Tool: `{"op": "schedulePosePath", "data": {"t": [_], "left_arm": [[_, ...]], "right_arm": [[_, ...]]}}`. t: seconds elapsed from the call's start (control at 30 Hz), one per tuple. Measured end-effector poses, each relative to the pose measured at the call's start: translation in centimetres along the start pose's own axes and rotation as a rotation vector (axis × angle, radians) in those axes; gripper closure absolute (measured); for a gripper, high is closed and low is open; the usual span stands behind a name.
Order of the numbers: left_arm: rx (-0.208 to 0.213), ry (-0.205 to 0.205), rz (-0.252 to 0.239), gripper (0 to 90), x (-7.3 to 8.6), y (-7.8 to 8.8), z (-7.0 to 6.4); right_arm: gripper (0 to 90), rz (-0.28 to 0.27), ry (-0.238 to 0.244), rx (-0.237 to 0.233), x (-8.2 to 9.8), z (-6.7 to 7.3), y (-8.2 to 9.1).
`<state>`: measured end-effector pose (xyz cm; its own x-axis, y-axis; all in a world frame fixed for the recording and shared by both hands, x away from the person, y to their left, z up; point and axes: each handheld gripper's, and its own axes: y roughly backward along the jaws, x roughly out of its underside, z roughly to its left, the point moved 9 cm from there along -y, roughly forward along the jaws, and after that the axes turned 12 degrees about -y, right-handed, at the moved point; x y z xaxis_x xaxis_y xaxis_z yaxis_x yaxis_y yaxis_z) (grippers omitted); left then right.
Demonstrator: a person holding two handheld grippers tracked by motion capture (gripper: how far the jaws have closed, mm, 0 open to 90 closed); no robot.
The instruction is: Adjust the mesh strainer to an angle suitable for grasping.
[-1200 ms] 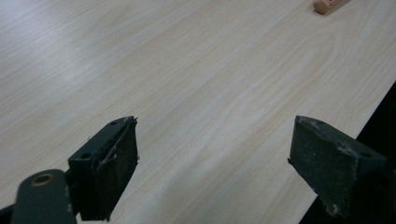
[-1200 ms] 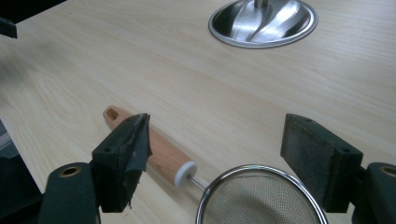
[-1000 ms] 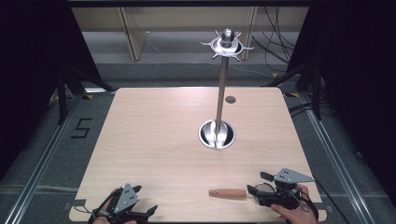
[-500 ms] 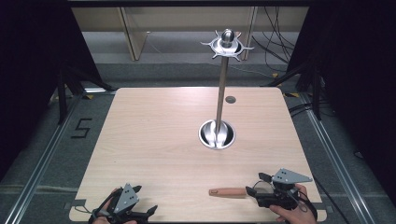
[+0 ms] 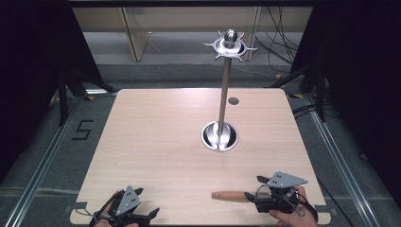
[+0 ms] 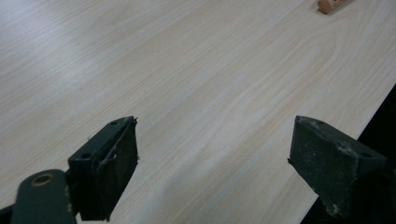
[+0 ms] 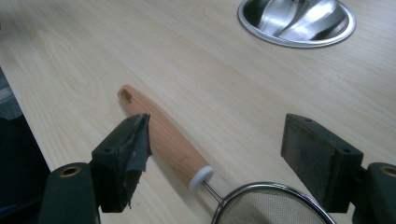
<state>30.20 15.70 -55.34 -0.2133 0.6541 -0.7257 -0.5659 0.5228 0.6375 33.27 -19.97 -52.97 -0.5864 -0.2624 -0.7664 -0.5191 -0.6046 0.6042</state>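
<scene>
A small mesh strainer (image 7: pixel 273 205) with a wooden handle (image 5: pixel 228 195) lies flat near the table's front right edge. My right gripper (image 5: pixel 253 190) hovers over the join of handle and mesh, open. In the right gripper view its jaws (image 7: pixel 217 144) stand wide apart, the handle (image 7: pixel 163 135) running just past the left pad, the wire rim low between them, neither pad pressing. At the front left my left gripper (image 5: pixel 150 216) is open over bare wood; in the left gripper view its jaws (image 6: pixel 215 149) hold nothing, and the handle's tip (image 6: pixel 329 4) shows far off.
A metal stand rises from a round shiny base (image 5: pixel 220 136) at the middle right of the wooden table (image 5: pixel 156 142); its thin pole (image 5: pixel 224 94) ends in a ring of hooks (image 5: pixel 230 45). A small dark hole (image 5: pixel 233 100) lies behind it. The base (image 7: pixel 296 18) sits beyond the strainer.
My right gripper has edged slightly left and toward the table's near edge over the strainer, jaws just as wide. The strainer and my left gripper have stayed put.
</scene>
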Motion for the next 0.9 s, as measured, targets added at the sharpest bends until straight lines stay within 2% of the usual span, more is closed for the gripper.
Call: {"op": "schedulePosePath", "data": {"t": [0.03, 0.07, 0.1, 0.13, 0.2, 0.23, 0.27, 0.3, 0.33, 0.37, 0.4, 0.43, 0.5, 0.53, 0.57, 0.6, 0.7, 0.73, 0.77, 0.8, 0.83, 0.9], "left_arm": [[0.0, 0.0, 0.0, 14.8, 0.0, 0.0, 0.0], [-0.004, 0.001, -0.002, 14.8, 0.0, 0.0, 0.0], [-0.009, -0.005, -0.006, 14.7, 0.0, -0.1, 0.1], [-0.006, -0.003, -0.006, 14.8, 0.0, -0.1, 0.1], [-0.006, -0.006, -0.005, 14.7, 0.0, 0.0, 0.1], [-0.008, 0.0, -0.004, 14.8, 0.0, -0.1, 0.1], [-0.007, 0.025, -0.005, 14.8, 0.0, -0.1, -0.1], [-0.008, 0.029, -0.005, 14.8, 0.0, -0.1, -0.1], [-0.008, 0.029, -0.005, 14.8, 0.0, -0.1, -0.1], [-0.007, 0.026, -0.007, 14.7, 0.0, -0.1, -0.1], [-0.006, -0.002, -0.003, 14.7, 0.0, -0.1, 0.1], [-0.009, 0.037, 0.006, 14.7, 0.1, -0.1, -0.1], [-0.006, 0.025, -0.003, 14.8, 0.1, -0.1, -0.1], [-0.003, 0.046, -0.004, 14.8, 0.0, -0.1, -0.3], [-0.004, 0.021, -0.004, 14.8, 0.0, 0.0, -0.1], [-0.008, 0.031, -0.004, 14.8, 0.0, -0.1, -0.1], [-0.004, 0.037, -0.003, 14.8, 0.0, -0.1, -0.2], [-0.001, 0.005, -0.006, 14.8, -0.1, 0.0, 0.0], [-0.003, -0.001, -0.002, 14.8, 0.0, 0.0, 0.0], [-0.007, 0.026, -0.006, 14.8, 0.0, -0.1, -0.1], [-0.004, 0.035, -0.001, 14.8, 0.0, -0.1, -0.2], [-0.004, 0.034, -0.003, 14.8, 0.0, 0.0, -0.1]], "right_arm": [[25.2, 0.0, 0.0, 0.0, 0.0, 0.0, 0.0], [25.2, 0.011, 0.021, 0.0, 0.0, 0.1, -0.1], [25.2, 0.022, 0.004, -0.004, 0.2, 0.4, -0.2], [25.4, 0.038, 0.044, -0.006, 0.1, 0.6, -0.6], [25.7, 0.049, 0.048, -0.008, 0.2, 0.8, -0.8], [26.0, 0.056, 0.069, -0.006, 0.2, 0.9, -0.9], [26.3, 0.069, 0.09, -0.003, 0.3, 1.1, -1.2], [27.1, 0.096, 0.125, -0.007, 0.5, 1.4, -1.7], [27.6, 0.111, 0.128, -0.001, 0.7, 1.5, -1.9], [28.2, 0.133, 0.133, -0.003, 0.9, 1.6, -2.1], [28.2, 0.133, 0.133, -0.003, 0.9, 1.6, -2.1], [28.7, 0.135, 0.152, -0.005, 0.9, 1.6, -2.3], [29.8, 0.167, 0.168, -0.004, 1.1, 1.8, -2.8], [30.2, 0.177, 0.182, 0.012, 1.2, 1.8, -3.2], [30.2, 0.177, 0.182, 0.012, 1.2, 1.8, -3.2], [31.9, 0.188, 0.205, 0.011, 1.2, 1.9, -3.4], [33.9, 0.216, 0.217, 0.005, 1.4, 2.2, -3.8], [33.9, 0.216, 0.217, 0.005, 1.4, 2.2, -3.8], [35.0, 0.23, 0.229, -0.002, 1.5, 2.3, -4.0], [36.2, 0.254, 0.24, -0.01, 1.5, 2.4, -3.9], [38.1, 0.245, 0.267, -0.016, 1.5, 2.4, -4.3], [40.6, 0.265, 0.273, -0.016, 1.5, 2.4, -4.5]]}}
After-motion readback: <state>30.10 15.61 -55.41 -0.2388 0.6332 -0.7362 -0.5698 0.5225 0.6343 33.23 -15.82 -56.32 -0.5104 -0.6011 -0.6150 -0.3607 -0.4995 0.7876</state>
